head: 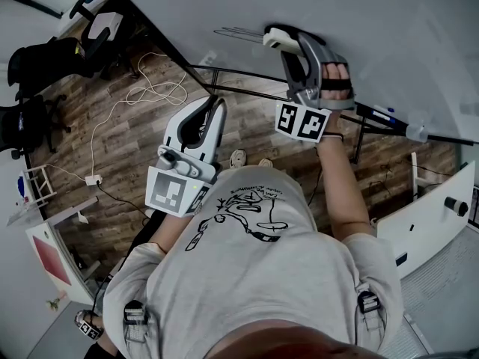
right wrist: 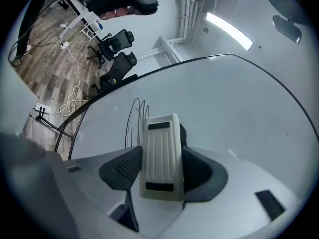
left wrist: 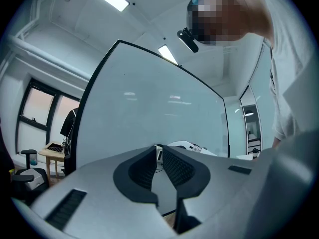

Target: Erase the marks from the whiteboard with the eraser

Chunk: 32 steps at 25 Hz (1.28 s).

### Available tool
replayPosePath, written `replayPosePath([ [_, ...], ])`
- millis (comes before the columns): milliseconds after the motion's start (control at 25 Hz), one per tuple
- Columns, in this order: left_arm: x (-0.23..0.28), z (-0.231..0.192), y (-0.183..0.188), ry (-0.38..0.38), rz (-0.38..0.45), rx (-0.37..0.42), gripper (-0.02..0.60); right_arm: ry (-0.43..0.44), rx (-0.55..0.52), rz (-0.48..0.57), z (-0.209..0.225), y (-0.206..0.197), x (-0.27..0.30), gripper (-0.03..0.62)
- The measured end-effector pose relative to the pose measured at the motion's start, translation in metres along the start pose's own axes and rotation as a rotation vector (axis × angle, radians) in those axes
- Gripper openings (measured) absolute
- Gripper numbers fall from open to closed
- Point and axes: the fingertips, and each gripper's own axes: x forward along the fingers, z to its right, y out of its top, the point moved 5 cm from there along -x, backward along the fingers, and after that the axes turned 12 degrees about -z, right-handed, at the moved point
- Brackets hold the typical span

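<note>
The whiteboard [head: 389, 36] fills the upper right of the head view. Several thin black marks [head: 238, 31] run across it near its lower left edge. My right gripper [head: 281, 40] is shut on the white eraser [head: 275, 37], held at the board just right of the marks. In the right gripper view the ribbed eraser [right wrist: 160, 156] stands between the jaws, with the marks [right wrist: 135, 118] curving up just beyond its far end. My left gripper [head: 215, 105] hangs below the board's frame over the floor, shut and empty. Its fingertips [left wrist: 155, 151] meet, facing the whiteboard [left wrist: 149, 108].
The board's black frame [head: 247, 75] and its ledge, with a marker [head: 378, 112] on it, cross the middle. Black office chairs [head: 45, 62] and loose white cables [head: 142, 92] are on the wooden floor to the left. A white desk [head: 52, 245] stands lower left, a white unit [head: 426, 219] lower right.
</note>
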Motion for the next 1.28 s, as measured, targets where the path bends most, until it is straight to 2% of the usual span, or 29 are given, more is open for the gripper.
replayPosePath([
  [1280, -0.008, 0.001, 0.0, 0.0, -0.007, 0.011, 0.051, 0.032, -0.028, 0.013, -0.046, -0.004, 0.011, 0.259],
])
